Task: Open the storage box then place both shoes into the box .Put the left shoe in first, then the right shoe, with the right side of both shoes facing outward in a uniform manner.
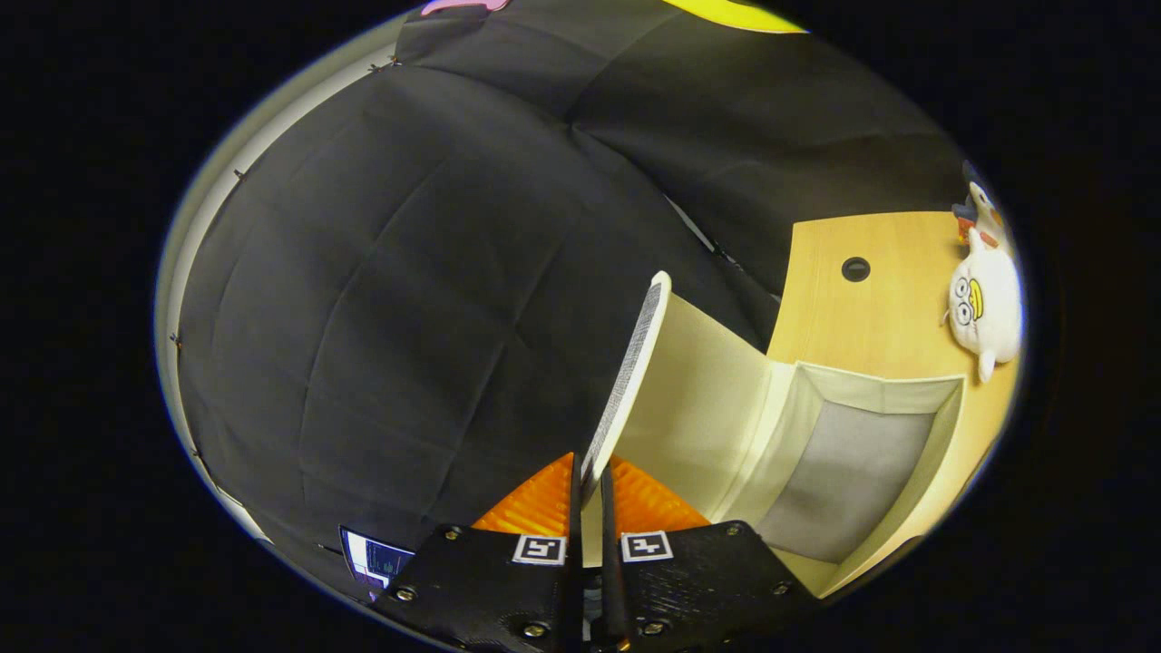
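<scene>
Lid [635,372] pinched in hand-held gripper [590,485].
Raised upright ahead of fingers; open box [871,390] just beside, on counter [871,299].

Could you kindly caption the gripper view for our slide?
Gripper jaws shut on the lid, lifting it off the open storage box.

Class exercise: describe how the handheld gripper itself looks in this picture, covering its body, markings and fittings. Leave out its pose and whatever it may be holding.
The gripper has two thin, blade-like fingers rising from a pair of flat, textured black blocks. Each block carries a small square black-and-white marker tag near the fingers and metal screw heads at its corners.
</scene>
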